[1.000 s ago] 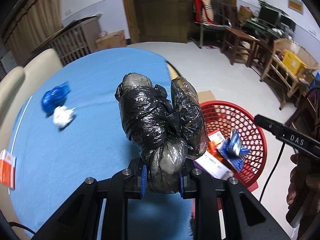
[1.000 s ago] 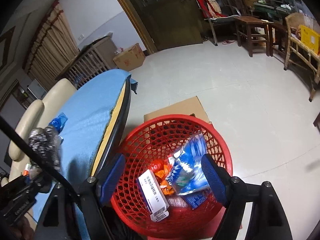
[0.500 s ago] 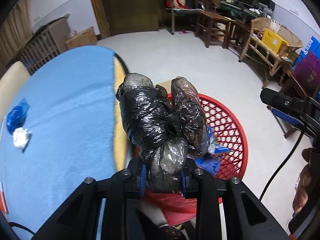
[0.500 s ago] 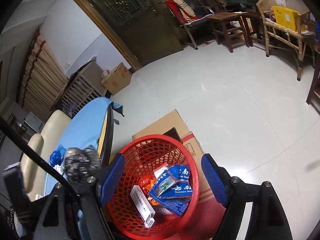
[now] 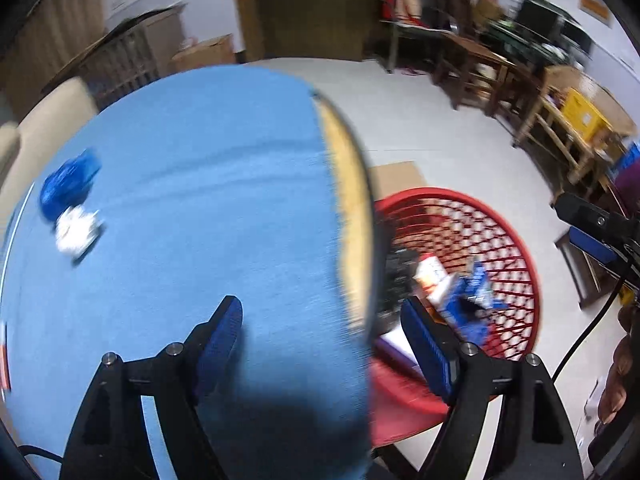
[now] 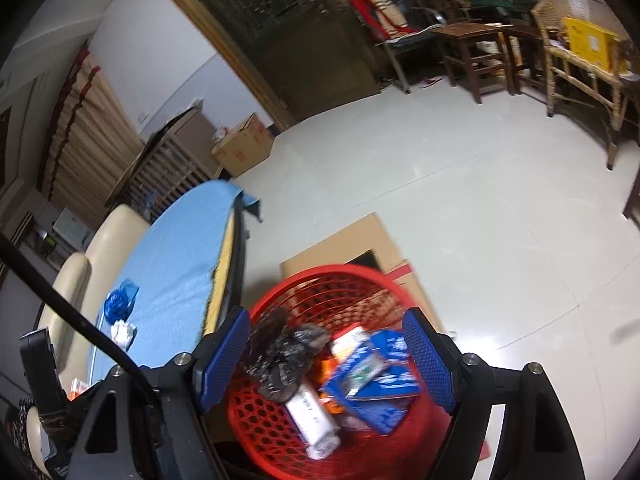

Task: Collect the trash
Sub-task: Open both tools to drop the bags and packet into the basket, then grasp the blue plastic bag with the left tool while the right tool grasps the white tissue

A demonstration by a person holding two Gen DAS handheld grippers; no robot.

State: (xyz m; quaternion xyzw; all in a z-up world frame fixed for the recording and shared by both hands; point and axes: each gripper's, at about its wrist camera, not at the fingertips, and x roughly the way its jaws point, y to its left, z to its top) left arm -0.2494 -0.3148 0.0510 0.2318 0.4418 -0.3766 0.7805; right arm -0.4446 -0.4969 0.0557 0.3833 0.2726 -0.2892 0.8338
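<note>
Basket (image 6: pixel 280 424) with black bag (image 6: pixel 282 356), boxes, blue packets; both grippers' jaws spread, empty.

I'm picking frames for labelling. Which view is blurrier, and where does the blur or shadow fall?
Left wrist: motion-smeared throughout, table edge and red basket streaked, dark shadow near bottom. Right wrist: room sharp, only the basket contents, like the black bag, are soft.
</note>
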